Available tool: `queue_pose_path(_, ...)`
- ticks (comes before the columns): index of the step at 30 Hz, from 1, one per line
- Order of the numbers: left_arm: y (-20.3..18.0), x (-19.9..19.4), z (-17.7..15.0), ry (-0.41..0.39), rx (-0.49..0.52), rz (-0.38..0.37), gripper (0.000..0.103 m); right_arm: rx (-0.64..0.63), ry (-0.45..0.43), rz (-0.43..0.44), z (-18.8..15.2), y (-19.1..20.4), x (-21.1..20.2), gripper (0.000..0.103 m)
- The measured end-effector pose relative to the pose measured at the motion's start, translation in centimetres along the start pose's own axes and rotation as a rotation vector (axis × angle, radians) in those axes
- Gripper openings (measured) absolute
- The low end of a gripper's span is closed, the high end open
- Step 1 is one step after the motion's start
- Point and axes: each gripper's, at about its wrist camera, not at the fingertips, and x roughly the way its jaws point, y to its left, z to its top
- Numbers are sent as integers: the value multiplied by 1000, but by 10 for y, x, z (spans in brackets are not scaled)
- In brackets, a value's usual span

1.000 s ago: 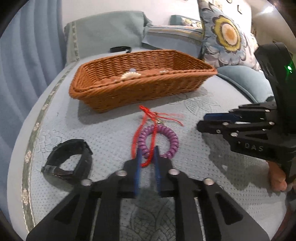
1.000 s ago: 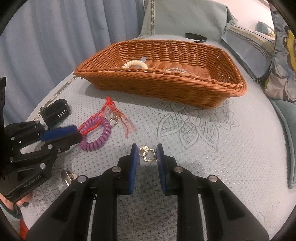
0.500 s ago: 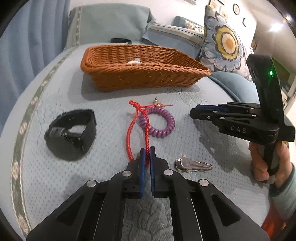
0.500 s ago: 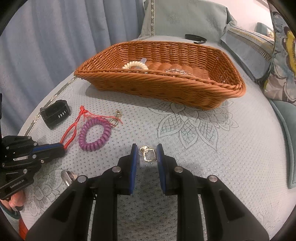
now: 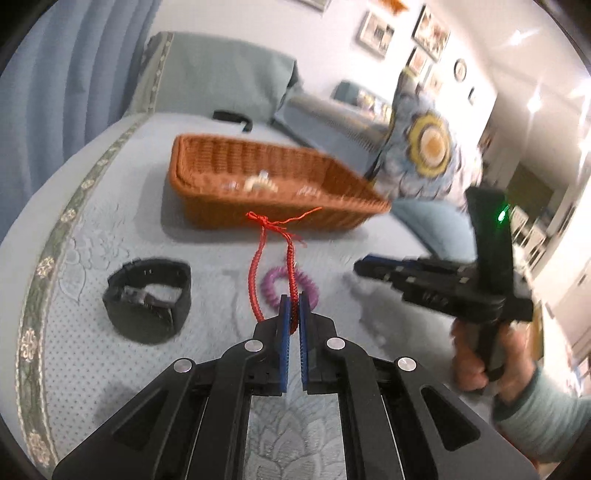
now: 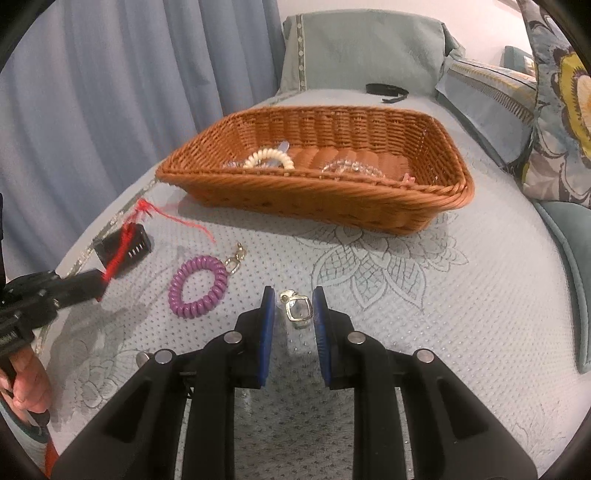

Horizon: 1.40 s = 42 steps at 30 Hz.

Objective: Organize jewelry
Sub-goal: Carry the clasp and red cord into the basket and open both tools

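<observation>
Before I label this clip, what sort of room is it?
Likely a home bedroom or living room: a quilted cover, patterned cushions, curtains and framed pictures on the wall.

- The left wrist camera sits just behind the left gripper (image 5: 294, 308), looking forward and down across the bed (image 5: 110, 369) toward the far wicker basket (image 5: 221, 206).
- The right wrist camera rides behind the right gripper (image 6: 293, 304), tilted steeper, close over the bedcover.
- Both views share the basket, the purple coil bracelet (image 6: 197, 288), and each other's gripper.
</observation>
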Motion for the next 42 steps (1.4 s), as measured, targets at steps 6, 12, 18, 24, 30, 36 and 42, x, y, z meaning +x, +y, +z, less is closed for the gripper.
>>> queue_pose_path(6, -5, -11, 7, -57, -11, -19, 2, 10, -72, 39, 5, 2, -17, 18)
queue_pose_path(12, -12, -15, 28, -101, 16, -15, 2, -12, -167, 30, 19, 10, -39, 18)
queue_pose_path(18, -17, -14, 68, -122, 25, -75, 2, 40, -196, 32, 55, 0, -49, 18)
queue_pose_path(24, -25, 24, 114, -104, 48, -58, 2, 146, -157, 47, 102, -30, -28, 18)
queue_pose_path(30, -9, 78, 133, -43, -3, 15, 2, 273, -48, 53, 126, -66, 22, 18)
queue_pose_path(36, 0, 101, 128, -7, -15, 63, 2, 220, 9, -14, 127, -59, 52, 18)
queue_pose_path(42, 8, 112, 120, 16, -24, 83, 2, 203, 24, -54, 124, -61, 61, 18)
